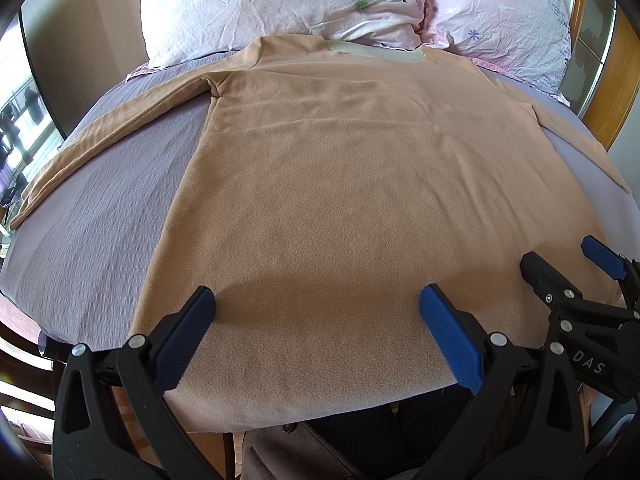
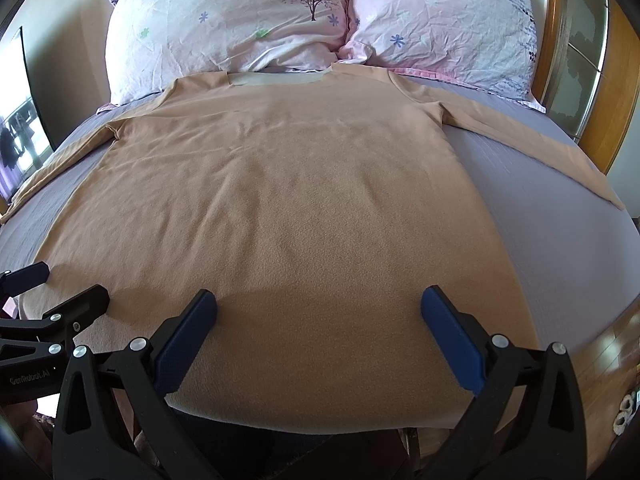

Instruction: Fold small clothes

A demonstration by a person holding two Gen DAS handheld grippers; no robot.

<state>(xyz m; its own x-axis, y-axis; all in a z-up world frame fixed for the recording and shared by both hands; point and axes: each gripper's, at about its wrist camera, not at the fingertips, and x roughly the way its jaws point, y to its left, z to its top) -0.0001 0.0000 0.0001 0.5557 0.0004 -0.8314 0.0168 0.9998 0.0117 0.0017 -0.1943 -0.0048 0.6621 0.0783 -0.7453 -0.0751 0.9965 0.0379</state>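
A tan long-sleeved fleece top (image 1: 340, 184) lies flat on the purple bed sheet (image 1: 100, 240), collar toward the pillows, both sleeves spread out sideways. It also shows in the right wrist view (image 2: 288, 200). My left gripper (image 1: 316, 300) is open and empty, just above the top's hem toward its left side. My right gripper (image 2: 318, 300) is open and empty above the hem toward its right side. The right gripper shows at the right edge of the left wrist view (image 1: 568, 264), and the left gripper shows at the left edge of the right wrist view (image 2: 52, 288).
Two floral pillows (image 1: 280, 4) (image 2: 440, 20) lie at the head of the bed behind the collar. A wooden headboard (image 2: 556, 40) stands at the right. The bed's near edge runs just below the hem. Wooden floor (image 2: 612, 344) shows at the lower right.
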